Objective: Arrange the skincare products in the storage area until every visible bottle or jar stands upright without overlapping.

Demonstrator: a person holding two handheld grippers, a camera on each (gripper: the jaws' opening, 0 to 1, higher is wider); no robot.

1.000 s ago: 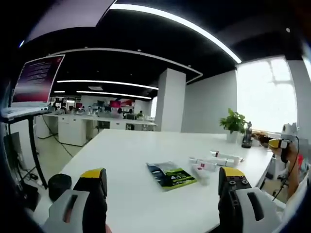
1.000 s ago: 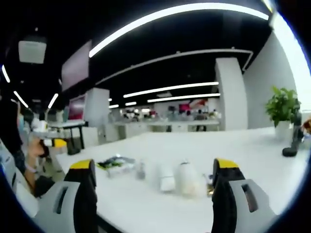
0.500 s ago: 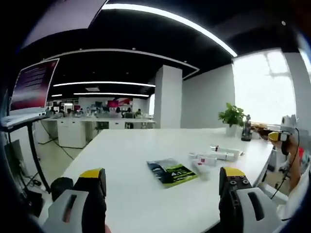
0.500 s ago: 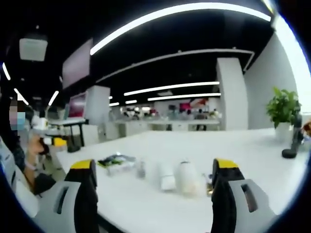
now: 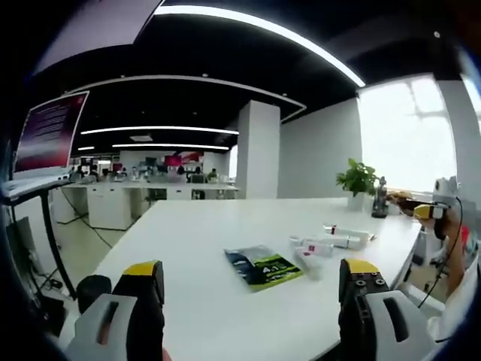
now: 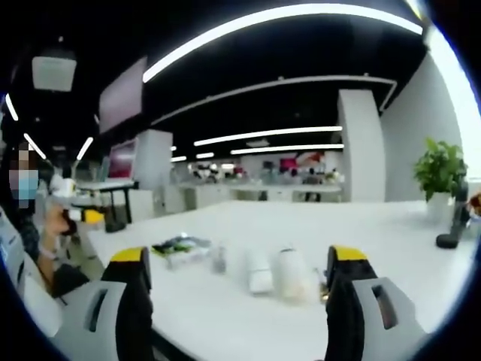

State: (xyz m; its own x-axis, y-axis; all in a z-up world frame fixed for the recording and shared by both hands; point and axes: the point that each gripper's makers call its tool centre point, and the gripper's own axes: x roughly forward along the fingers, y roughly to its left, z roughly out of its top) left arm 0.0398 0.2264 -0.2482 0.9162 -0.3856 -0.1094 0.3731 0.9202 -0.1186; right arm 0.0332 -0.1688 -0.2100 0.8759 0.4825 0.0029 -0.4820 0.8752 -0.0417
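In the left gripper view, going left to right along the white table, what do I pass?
Flat dark sachet with green print → white tube lying down with a red mark → longer white tube lying on its side → green potted plant in a white pot at the far edge.

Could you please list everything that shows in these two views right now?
table: one, white, under everything.
sachet: one, green and black, flat on the table.
skincare products: several, white, lying down right of the sachet; exact count unclear.
potted plant: one, green, far table edge.
dark bottle: one, beside the plant.
monitor: one, on a stand, left.
left gripper: jaws apart, empty.
right gripper: jaws apart, empty.
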